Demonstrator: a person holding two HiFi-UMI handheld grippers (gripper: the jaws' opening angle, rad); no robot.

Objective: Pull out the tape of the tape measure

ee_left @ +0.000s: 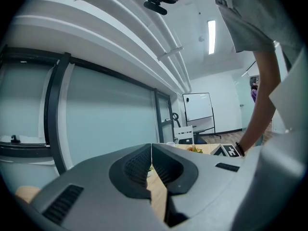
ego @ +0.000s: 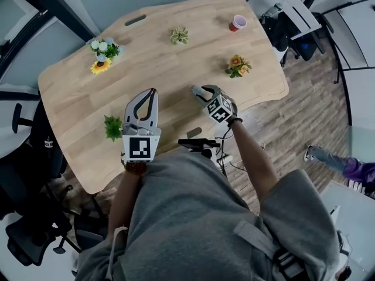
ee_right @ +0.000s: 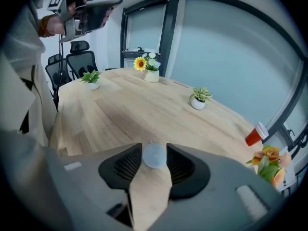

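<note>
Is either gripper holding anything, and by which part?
Nothing held: the left gripper is shut, empty; the tape measure lies between the open jaws of the right gripper.

Legible text: none in any view.
- Left gripper's marker cube (ego: 140, 148): black-and-white square pattern on its top face, no letters or digits.
- Right gripper's marker cube (ego: 219, 110): same kind of pattern on 2 visible faces, no characters.
- Whiteboard (ee_left: 197, 106): in the left gripper view, surface reads blank.
- Red cup (ego: 237, 23): no print can be made out.
- Table (ego: 176, 69): plain wood, no label or sign.
</note>
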